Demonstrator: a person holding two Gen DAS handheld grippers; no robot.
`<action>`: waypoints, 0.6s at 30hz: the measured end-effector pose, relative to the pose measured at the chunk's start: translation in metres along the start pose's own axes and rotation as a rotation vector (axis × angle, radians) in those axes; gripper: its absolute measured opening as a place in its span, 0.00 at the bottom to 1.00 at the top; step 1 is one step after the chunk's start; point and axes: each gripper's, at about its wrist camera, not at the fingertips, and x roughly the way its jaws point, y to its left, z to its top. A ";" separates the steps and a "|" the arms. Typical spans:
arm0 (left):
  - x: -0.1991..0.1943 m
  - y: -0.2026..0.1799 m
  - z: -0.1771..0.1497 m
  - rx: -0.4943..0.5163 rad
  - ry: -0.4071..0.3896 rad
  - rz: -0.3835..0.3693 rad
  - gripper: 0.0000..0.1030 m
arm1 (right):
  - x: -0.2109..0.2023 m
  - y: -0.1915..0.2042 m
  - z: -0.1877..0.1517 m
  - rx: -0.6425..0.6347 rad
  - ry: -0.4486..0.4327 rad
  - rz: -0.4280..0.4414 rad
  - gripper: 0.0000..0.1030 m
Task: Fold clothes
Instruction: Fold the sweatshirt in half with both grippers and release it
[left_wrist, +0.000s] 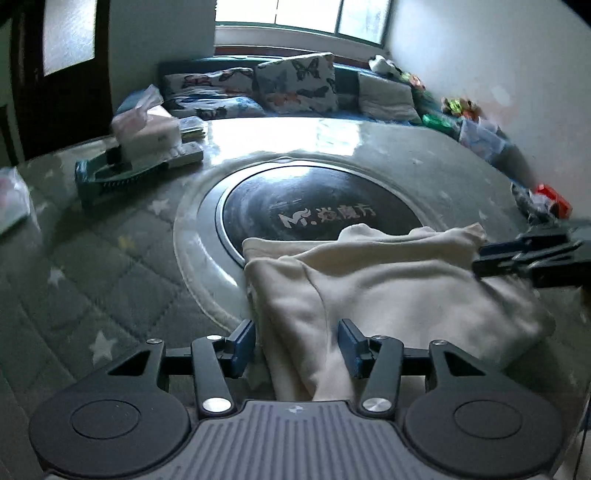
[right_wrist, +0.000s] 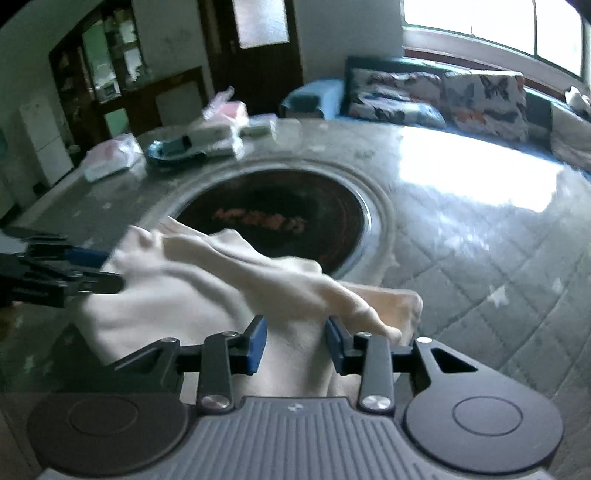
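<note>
A cream garment (left_wrist: 388, 291) lies partly folded on the round table, over the near edge of the dark centre disc (left_wrist: 317, 199). My left gripper (left_wrist: 297, 343) is open, its blue pads either side of a fold of the cloth. My right gripper (right_wrist: 295, 341) is also open around the garment (right_wrist: 207, 291), with a bunched edge draped over its right finger (right_wrist: 338, 343). Each gripper shows in the other's view, at the cloth's side: the right one (left_wrist: 524, 258) and the left one (right_wrist: 66, 269).
The table has a grey quilted star-print cover (left_wrist: 92, 258). At its far left are a tissue pack (left_wrist: 147, 129), a remote (left_wrist: 184, 155) and a teal tray (left_wrist: 110, 177). Small coloured items (left_wrist: 546, 199) sit at the right edge. A sofa with butterfly cushions (left_wrist: 295, 85) stands behind.
</note>
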 end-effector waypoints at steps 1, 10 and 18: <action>-0.001 0.001 -0.001 -0.016 0.002 -0.007 0.49 | 0.002 -0.001 -0.001 -0.006 -0.010 -0.008 0.34; -0.002 -0.002 -0.007 -0.087 0.024 -0.077 0.35 | 0.007 0.000 -0.001 -0.070 -0.004 -0.040 0.34; -0.013 -0.024 -0.024 -0.064 0.059 -0.170 0.35 | -0.007 -0.006 -0.012 -0.106 0.018 -0.072 0.34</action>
